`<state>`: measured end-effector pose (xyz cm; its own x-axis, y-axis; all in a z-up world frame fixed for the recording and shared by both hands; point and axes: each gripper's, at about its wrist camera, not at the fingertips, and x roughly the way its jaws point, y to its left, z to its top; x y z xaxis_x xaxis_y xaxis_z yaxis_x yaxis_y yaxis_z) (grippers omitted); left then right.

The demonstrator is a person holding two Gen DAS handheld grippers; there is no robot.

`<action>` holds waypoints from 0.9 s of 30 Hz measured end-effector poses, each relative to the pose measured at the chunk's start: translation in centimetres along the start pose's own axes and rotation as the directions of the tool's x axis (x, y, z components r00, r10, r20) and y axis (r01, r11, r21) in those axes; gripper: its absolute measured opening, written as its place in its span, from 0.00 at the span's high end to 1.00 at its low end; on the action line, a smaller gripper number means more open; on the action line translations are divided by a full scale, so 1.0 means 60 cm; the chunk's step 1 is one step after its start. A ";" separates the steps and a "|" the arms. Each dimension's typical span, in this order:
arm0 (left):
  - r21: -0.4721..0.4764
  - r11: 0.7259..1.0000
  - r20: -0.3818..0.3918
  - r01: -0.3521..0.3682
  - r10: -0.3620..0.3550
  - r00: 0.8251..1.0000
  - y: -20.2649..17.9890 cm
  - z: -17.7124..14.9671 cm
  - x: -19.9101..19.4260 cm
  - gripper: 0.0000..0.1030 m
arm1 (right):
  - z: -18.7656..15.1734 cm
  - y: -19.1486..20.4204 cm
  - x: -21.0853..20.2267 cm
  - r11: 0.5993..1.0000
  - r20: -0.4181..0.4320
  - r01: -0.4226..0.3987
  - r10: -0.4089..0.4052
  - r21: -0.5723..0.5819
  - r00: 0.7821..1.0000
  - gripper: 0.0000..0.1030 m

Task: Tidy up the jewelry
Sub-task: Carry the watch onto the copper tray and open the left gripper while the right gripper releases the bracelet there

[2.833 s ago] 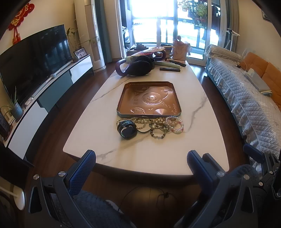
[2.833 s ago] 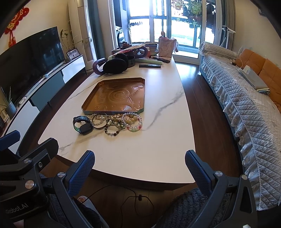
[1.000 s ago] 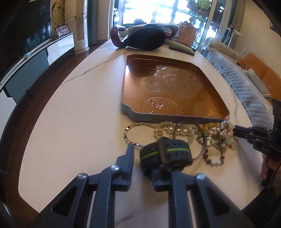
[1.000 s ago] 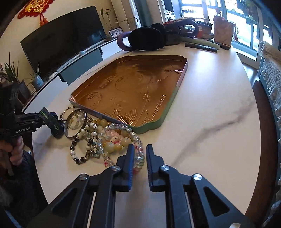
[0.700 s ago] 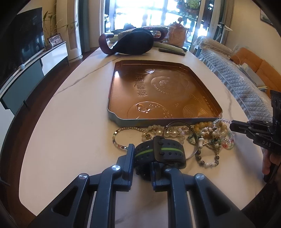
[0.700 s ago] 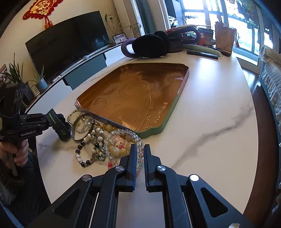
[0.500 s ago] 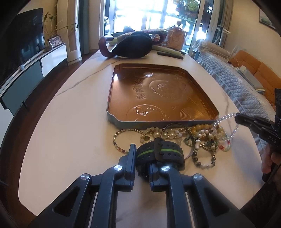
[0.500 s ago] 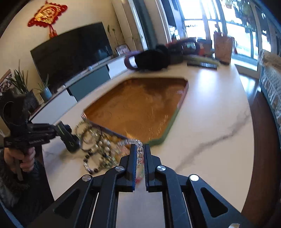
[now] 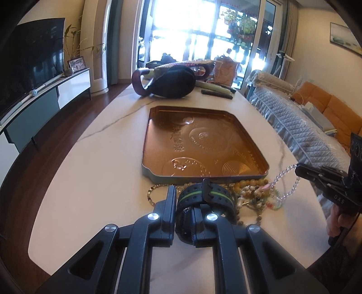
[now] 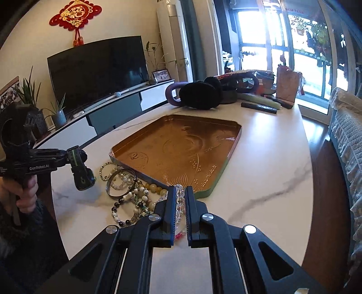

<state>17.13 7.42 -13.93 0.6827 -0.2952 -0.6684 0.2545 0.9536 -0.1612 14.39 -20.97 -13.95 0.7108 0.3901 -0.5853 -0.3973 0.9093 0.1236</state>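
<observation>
Now watch (image 9: 204,194) and clear bracelet (image 10: 179,203) sit between fingers

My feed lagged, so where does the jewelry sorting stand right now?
Nothing is in the copper tray yet. The left gripper holds the black watch; the right gripper holds a clear bead bracelet. The other bracelets are on the table.

Premises are a domestic living room: wall-side television (image 10: 97,70) on a low media cabinet (image 10: 108,113), quilt-covered sofa (image 9: 301,129), marble-topped table (image 10: 267,171), potted plants (image 10: 56,110), red knot ornament (image 10: 75,15) and balcony glass doors (image 9: 203,34).
</observation>
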 end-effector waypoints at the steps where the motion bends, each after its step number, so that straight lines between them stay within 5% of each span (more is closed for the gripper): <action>1: -0.004 1.000 0.019 0.007 -0.007 1.000 -0.002 0.007 -0.013 0.89 | 0.003 0.005 -0.005 1.000 0.007 0.008 -0.008 -0.002 1.000 0.93; 13: 0.064 0.998 0.215 -0.015 0.001 0.977 -0.068 0.117 -0.136 0.90 | 0.123 0.092 -0.078 0.999 0.142 0.021 -0.014 -0.046 0.990 0.93; 20: 0.052 0.999 0.261 0.013 -0.026 0.965 -0.096 0.171 -0.133 0.90 | 0.199 0.108 -0.064 1.000 0.143 0.001 -0.005 0.025 0.990 0.93; 27: 0.002 0.995 0.271 0.096 -0.092 0.958 -0.076 0.206 -0.088 0.91 | 0.195 0.079 -0.019 0.989 0.151 -0.024 0.002 0.145 0.988 0.93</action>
<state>20.83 3.90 -0.72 0.8161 -0.3872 -0.4289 0.3196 0.9209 -0.2231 18.48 -15.41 -3.29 0.7896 0.4095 -0.4570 -0.3259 0.9109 0.2531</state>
